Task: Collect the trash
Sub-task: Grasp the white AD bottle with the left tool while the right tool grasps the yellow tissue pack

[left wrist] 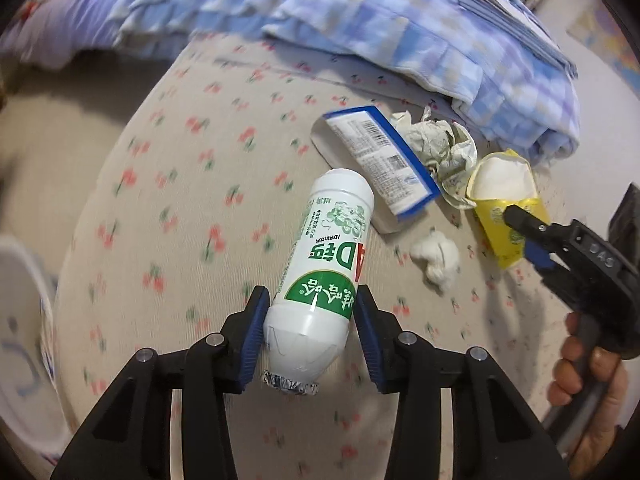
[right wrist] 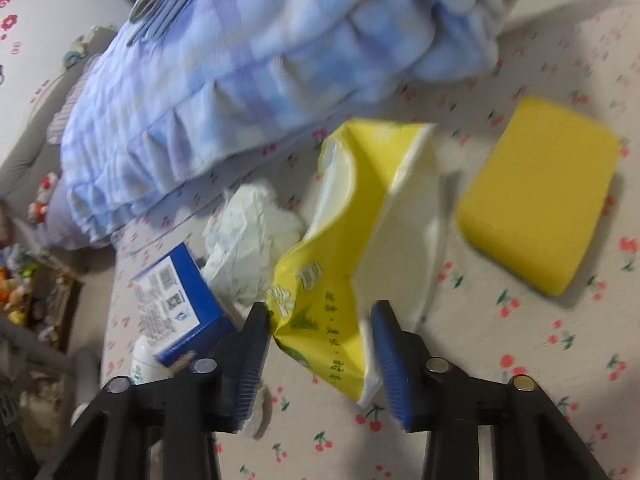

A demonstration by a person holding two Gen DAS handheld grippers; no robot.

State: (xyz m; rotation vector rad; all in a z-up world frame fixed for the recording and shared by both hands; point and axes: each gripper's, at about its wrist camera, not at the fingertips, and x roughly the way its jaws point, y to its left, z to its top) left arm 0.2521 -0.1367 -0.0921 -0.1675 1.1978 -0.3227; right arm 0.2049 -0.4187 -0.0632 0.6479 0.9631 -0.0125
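My left gripper (left wrist: 310, 316) clamps the white bottle (left wrist: 320, 256). My right gripper (right wrist: 320, 354) clamps the yellow tissue pack (right wrist: 352, 240); blue box (right wrist: 172, 296) at nine o'clock.

The bottle (left wrist: 324, 256) was smooth glossy white plastic with a crinkled foil seal (left wrist: 290, 385). The wrapper (right wrist: 352, 248) was shiny yellow film, creased. The box (left wrist: 376, 164) looked like printed cardboard, the wads (left wrist: 436, 262) soft crumpled paper. The bedsheet (left wrist: 192, 184) was matt printed cloth, the blanket (right wrist: 248, 64) fuzzy. Each claw's pads (left wrist: 252, 340) were ribbed blue rubber.
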